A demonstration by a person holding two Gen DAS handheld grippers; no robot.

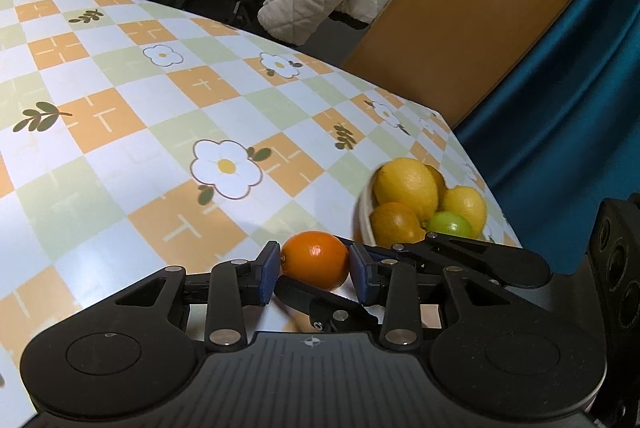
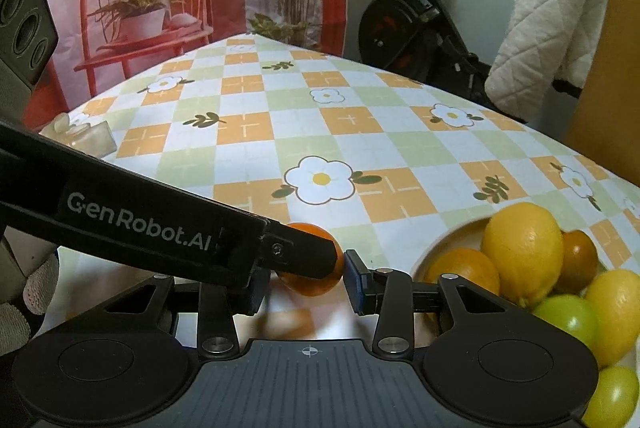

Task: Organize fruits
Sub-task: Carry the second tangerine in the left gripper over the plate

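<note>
A small orange (image 1: 316, 260) sits between the blue pads of my left gripper (image 1: 314, 270), which is shut on it just above the checked tablecloth (image 1: 160, 107). The same orange (image 2: 316, 278) shows in the right wrist view, partly hidden behind the left gripper's black finger (image 2: 300, 256). My right gripper (image 2: 306, 288) also closes around it; its right pad (image 2: 354, 282) touches the orange, its left pad is hidden. A white bowl (image 1: 362, 216) to the right holds lemons (image 1: 408, 185), an orange and a green fruit (image 1: 450, 224); it also shows in the right wrist view (image 2: 444, 240).
A pale packet (image 2: 86, 137) lies at the table's far left edge. An exercise bike (image 2: 420, 23) with a quilted white jacket (image 2: 548, 27) stands behind the table. A brown board (image 1: 472, 19) and a blue curtain (image 1: 568, 75) are at the right.
</note>
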